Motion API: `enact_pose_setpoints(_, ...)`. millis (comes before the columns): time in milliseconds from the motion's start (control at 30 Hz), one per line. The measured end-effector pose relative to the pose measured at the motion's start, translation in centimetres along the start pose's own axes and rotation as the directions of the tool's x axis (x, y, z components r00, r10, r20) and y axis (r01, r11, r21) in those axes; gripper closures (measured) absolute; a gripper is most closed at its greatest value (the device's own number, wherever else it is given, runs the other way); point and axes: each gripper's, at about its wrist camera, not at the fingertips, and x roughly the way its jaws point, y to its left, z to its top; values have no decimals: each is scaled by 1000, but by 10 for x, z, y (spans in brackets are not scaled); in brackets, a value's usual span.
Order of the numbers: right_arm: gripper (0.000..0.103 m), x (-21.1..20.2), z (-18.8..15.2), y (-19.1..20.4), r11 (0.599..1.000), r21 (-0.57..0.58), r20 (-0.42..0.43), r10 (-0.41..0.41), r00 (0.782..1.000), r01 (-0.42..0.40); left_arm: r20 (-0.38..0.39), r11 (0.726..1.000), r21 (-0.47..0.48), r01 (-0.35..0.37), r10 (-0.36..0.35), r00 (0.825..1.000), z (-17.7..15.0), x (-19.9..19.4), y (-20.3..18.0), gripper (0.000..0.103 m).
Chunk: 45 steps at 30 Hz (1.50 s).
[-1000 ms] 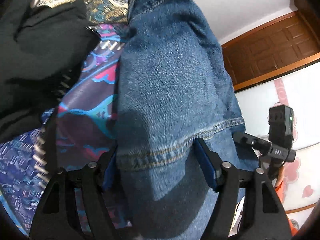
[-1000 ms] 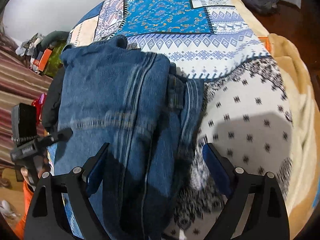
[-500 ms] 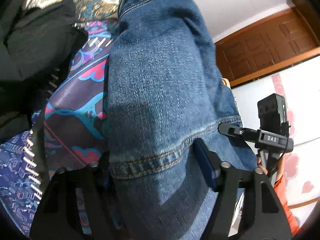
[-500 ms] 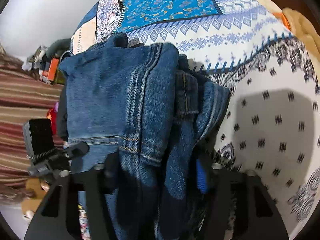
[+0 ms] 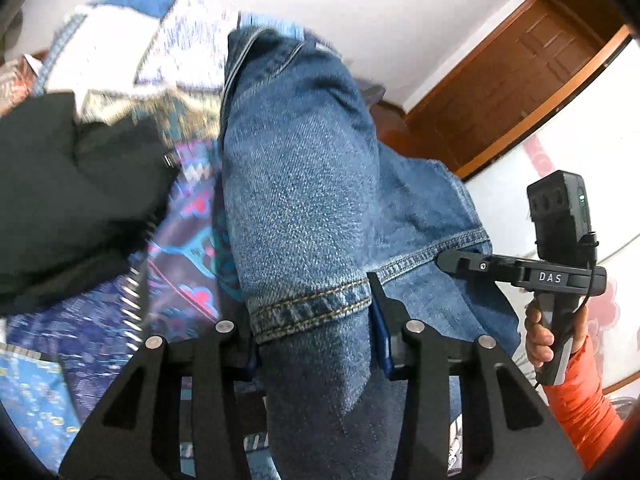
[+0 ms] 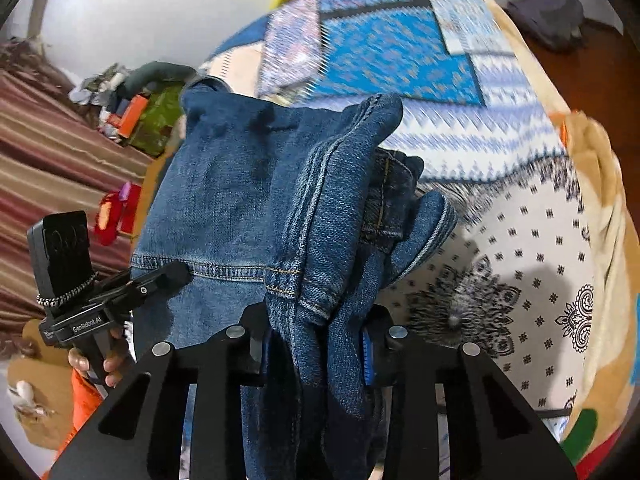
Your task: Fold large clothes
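Observation:
A blue denim jacket (image 5: 304,208) hangs between both grippers, lifted off the patterned bedspread (image 6: 520,240). My left gripper (image 5: 316,328) is shut on its stitched hem, with thick cloth bunched between the jaws. My right gripper (image 6: 316,340) is shut on the other side of the same hem (image 6: 288,280), where several folded layers bunch up. The jacket (image 6: 224,192) drapes away from both toward the bed. Each gripper shows in the other's view, the right one (image 5: 460,262) and the left one (image 6: 172,276), both at the hem.
A black garment (image 5: 60,200) lies on the bed to the left of the jacket. A wooden door (image 5: 520,80) stands at the right. Clutter (image 6: 136,116) is piled by the wall beyond the bed, and a dark bag (image 6: 548,20) lies on the floor.
My right gripper closed on the jacket hem; it was open a second ago. Both grippers have lifted the jacket and drawn it back from the bed, and the view is blurred by motion.

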Motion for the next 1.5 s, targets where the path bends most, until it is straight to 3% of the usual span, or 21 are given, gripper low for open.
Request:
enact_pose_setpoints(300, 74, -4, 38, 97, 982, -183, 93, 72, 993, -54, 207, 999, 15, -47, 43, 977, 13, -117, 20, 61)
enact_pose_setpoints(633, 74, 59, 88, 189, 939, -314, 90, 176, 980, -139, 321, 987, -70, -144, 158, 934, 34, -206, 113, 61)
enact_pose_setpoints(867, 74, 129, 113, 215, 926, -328, 36, 210, 977, -187, 309, 969, -142, -203, 239, 921, 40, -196, 182, 61)
enact_pose_setpoints(1100, 74, 235, 125, 190, 958, -266, -59, 96, 994, -108, 161, 929, -298, -220, 276, 948, 29, -117, 280, 58)
enact_pose_setpoints(1200, 71, 262, 123, 173, 965, -257, -78, 38, 996, -57, 189, 930, -312, -193, 260, 947, 19, -105, 298, 54)
enact_pose_setpoints(1267, 68, 264, 120, 164, 964, -254, -67, 60, 996, -75, 188, 932, -308, -191, 257, 948, 19, -107, 298, 52)
enact_pose_setpoints(1333, 63, 260, 119, 160, 966, -247, -63, 58, 996, -71, 162, 925, -285, -251, 305, 938, 21, -110, 291, 47)
enact_pose_setpoints(1400, 57, 251, 114, 160, 966, -259, -49, 14, 999, -26, 157, 908, -272, -318, 368, 917, 20, -120, 276, 44)
enact_pose_setpoints(1500, 40, 232, 98, 161, 956, -291, -24, -57, 998, 48, 162, 895, -246, -372, 417, 894, 10, -129, 263, 41)
